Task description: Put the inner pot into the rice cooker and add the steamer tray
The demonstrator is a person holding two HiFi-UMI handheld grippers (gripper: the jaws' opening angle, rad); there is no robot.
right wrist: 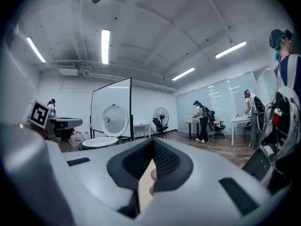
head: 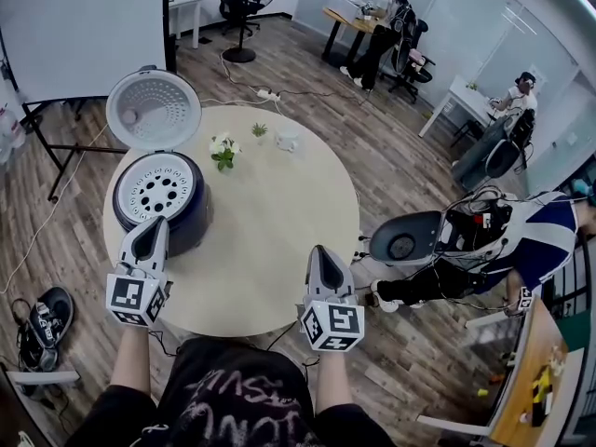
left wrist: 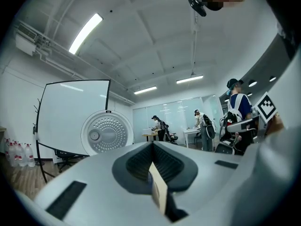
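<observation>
A dark blue rice cooker [head: 191, 217] stands at the left of the round table [head: 279, 222], its lid [head: 154, 110] swung up and open. A white perforated steamer tray [head: 156, 189] sits in the cooker's top. The inner pot is hidden under it. My left gripper [head: 151, 231] is shut and empty, level, just in front of the cooker. My right gripper [head: 324, 261] is shut and empty over the table's near edge. The raised lid [left wrist: 107, 134] fills the left gripper view, and the lid [right wrist: 114, 120] and tray [right wrist: 100, 142] appear in the right gripper view.
A small white flower arrangement [head: 223, 151], a tiny green plant [head: 259, 130] and a white cup [head: 288, 141] stand at the table's far side. A whiteboard [head: 79, 31] is behind the cooker. A seated person [head: 484, 250] with cables is at the right. Shoes [head: 42, 324] lie on the floor at left.
</observation>
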